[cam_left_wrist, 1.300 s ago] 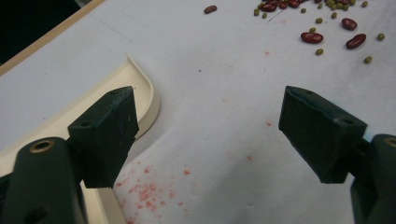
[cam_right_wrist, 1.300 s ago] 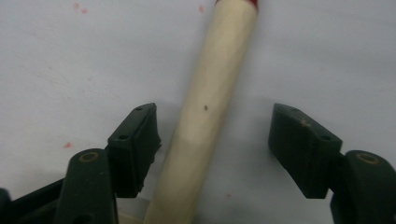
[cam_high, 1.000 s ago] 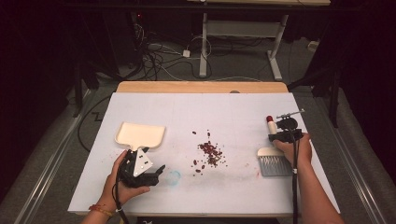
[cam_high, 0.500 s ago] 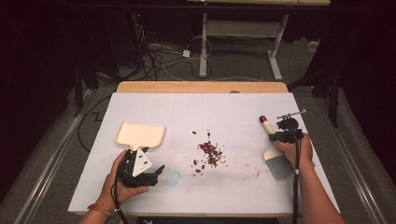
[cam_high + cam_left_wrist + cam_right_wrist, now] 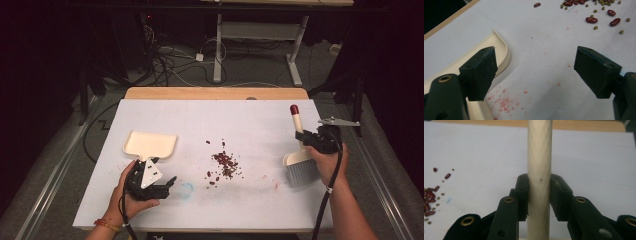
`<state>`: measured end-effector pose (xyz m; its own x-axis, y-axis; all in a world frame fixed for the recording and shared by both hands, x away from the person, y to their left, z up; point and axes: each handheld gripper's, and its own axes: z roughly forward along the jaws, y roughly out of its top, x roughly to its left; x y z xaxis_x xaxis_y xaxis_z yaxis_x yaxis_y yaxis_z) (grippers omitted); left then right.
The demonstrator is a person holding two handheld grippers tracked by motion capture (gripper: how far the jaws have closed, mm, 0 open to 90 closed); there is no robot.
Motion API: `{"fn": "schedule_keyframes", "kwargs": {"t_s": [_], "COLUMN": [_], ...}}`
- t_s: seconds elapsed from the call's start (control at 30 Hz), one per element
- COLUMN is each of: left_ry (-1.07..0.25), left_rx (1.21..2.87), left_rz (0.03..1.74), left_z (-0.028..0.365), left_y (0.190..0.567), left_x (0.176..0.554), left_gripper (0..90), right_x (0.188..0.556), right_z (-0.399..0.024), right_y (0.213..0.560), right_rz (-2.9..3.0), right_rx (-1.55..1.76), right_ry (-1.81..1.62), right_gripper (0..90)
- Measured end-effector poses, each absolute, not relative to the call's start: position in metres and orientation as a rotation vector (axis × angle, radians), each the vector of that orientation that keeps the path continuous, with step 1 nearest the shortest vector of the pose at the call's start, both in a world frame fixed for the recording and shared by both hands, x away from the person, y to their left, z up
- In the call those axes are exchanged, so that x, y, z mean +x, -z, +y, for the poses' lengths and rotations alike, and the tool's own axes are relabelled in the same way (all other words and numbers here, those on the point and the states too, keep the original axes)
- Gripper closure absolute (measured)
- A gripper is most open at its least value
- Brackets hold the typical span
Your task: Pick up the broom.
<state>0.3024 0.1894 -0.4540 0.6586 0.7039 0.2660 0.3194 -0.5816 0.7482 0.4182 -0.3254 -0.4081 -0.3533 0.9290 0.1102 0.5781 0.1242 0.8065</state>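
No brand, label or writing can be read on any of the things.

The right claw (image 5: 311, 140) is clamped on the cream handle of the brush (image 5: 299, 161), its jaws having just been closing onto it. In the right gripper view the claw (image 5: 539, 195) has both pads pressed against the handle (image 5: 539, 157), one on each side, and the handle runs up between them. From the high view the brush stands near the right edge of the desk (image 5: 250, 210), its red-tipped handle pointing toward the far edge and its grey bristles toward the near edge, just below the claw.

The left claw (image 5: 170, 184) lies near the near-left corner of the desk, its jaws wide apart with nothing between them. In the left gripper view the claw (image 5: 536, 72) frames bare white desk marked with faint red specks. The cream dustpan (image 5: 149, 145) lies just beyond this claw, toward the far edge; its curved rim (image 5: 501, 50) sits close beside one pad, whether touching I cannot tell.

A scatter of red and green beans (image 5: 225, 162) lies around the middle of the desk, between the two claws and well apart from both. The same beans (image 5: 599, 15) appear at the top of the left gripper view and at the left edge of the right gripper view (image 5: 431, 197).
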Motion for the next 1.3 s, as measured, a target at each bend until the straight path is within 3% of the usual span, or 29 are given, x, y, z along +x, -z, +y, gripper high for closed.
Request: {"fn": "schedule_keyframes", "kwargs": {"t_s": [0.5, 0.77, 1.0, 1.1, 1.3], "left_ry": [-0.692, -0.543, -0.385, -0.349, -0.322], "left_rx": [2.113, 2.063, 2.027, 2.016, 2.001], "left_rz": [0.739, 0.567, 0.476, 0.475, 0.435], "left_z": [0.178, 0.121, 0.06, 0.044, 0.032], "left_y": [0.433, 0.399, 0.391, 0.393, 0.395], "left_x": [0.299, 0.3, 0.31, 0.317, 0.32], "left_gripper": [18.3, 19.0, 20.2, 22.1, 36.2], "right_x": [0.388, 0.363, 0.349, 0.343, 0.331], "right_z": [-0.316, -0.265, -0.231, -0.213, -0.184], "right_y": [0.368, 0.346, 0.344, 0.346, 0.351], "right_rz": [1.811, 1.838, 1.866, 1.882, 1.905], "right_rx": [1.19, 1.019, 0.947, 0.92, 0.858], "right_ry": [-1.35, -1.374, -1.388, -1.411, -1.422], "right_gripper": [70.7, 70.6, 70.6, 70.6, 70.6]}}
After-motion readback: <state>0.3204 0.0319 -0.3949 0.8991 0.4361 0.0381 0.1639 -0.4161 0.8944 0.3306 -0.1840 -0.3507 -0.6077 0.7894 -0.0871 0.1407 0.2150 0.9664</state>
